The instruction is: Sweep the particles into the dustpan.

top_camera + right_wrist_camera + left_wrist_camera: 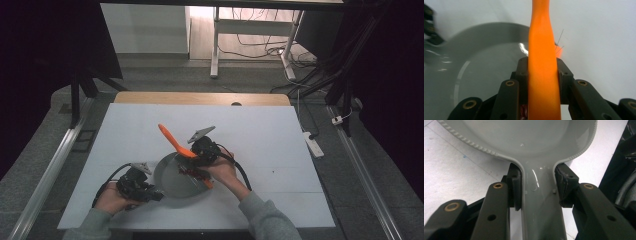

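The grey pan [175, 177] sits on the white table [270, 145], its handle squeezed tight by the left gripper [150, 192]. The right gripper [192, 167] squeezes an orange spatula [175, 141] over the pan. Behind are a grey floor [165, 75], desk legs [215, 45] and cables [260, 47]. No writing can be read.

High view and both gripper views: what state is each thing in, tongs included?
Pan: flat on the table, held by its handle.
Orange brush: lifted, tilted, upper end pointing away from the person, lower end over the pan.
Left tongs: shut on the pan's handle.
Right tongs: shut on the orange brush's handle.
Table: white top.
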A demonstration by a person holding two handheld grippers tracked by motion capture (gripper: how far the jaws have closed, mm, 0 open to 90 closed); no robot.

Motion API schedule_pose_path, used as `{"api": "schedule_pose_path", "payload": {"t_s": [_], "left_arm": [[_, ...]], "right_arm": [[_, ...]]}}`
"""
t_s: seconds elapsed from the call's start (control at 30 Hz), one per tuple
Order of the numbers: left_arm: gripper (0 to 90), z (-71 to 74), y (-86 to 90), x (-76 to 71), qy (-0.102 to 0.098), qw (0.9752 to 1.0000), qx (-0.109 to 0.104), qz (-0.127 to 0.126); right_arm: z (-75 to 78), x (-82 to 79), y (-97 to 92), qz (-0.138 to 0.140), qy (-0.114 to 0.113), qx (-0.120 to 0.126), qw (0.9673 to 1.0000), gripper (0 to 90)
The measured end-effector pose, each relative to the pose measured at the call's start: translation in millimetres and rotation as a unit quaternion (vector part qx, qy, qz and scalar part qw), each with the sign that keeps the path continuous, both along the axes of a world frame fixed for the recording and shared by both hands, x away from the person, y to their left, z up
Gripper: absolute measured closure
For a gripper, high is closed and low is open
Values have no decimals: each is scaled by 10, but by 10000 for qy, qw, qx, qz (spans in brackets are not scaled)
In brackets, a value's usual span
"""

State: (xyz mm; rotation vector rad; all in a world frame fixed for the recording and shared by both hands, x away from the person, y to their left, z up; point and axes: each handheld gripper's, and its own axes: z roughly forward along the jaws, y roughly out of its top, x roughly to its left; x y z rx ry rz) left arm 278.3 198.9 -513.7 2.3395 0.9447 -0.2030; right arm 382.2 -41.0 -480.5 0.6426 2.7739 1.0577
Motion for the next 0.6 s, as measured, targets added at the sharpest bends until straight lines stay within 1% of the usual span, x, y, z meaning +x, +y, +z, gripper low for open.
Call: {"api": "schedule_pose_path", "payload": {"t_s": [0.03, 0.1, 0.2, 0.23, 0.27, 0.3, 0.33, 0.37, 0.4, 0.43, 0.5, 0.57, 0.6], "left_arm": [[612, 0, 0, -1, 1, 10000, -2, 4], [612, 1, 3, 2, -6, 10000, 11, -18], [612, 1, 2, 1, -6, 10000, 10, -14], [611, 1, 2, 1, -7, 10000, 10, -12], [611, 1, 2, 1, -7, 10000, 10, -13], [612, 1, 2, 1, -8, 10000, 10, -13], [612, 1, 2, 1, -8, 10000, 10, -13], [612, 1, 2, 0, -6, 10000, 7, -9], [612, 0, 0, -1, -3, 10000, -3, 5], [612, -1, 0, -1, -5, 10000, -4, 6], [611, -1, 0, -1, 0, 10000, -8, 9], [612, -2, 0, -1, -5, 10000, -6, 7], [611, -2, -1, -2, -6, 10000, -7, 9]], "right_arm": [[6, -19, 16, 47, 50, 55, 10000, 704], [16, -35, 28, 98, 63, 93, 9999, 704], [60, -69, 46, 162, -18, 169, 9997, 704], [94, -74, 30, 138, -71, 221, 9996, 704], [94, -74, 30, 138, -71, 221, 9996, 704], [127, -64, -7, 81, -169, 236, 9995, 704], [127, -64, -7, 81, -169, 236, 9995, 704], [157, -44, -58, -37, -171, 292, 9994, 704], [170, -26, -91, -61, -207, 309, 9993, 704], [170, -26, -91, -61, -207, 309, 9993, 704], [196, 9, -159, -140, -207, 365, 9990, 704], [218, 40, -228, -279, -200, 401, 9986, 704], [235, 77, -295, -399, -246, 383, 9982, 704]]}}
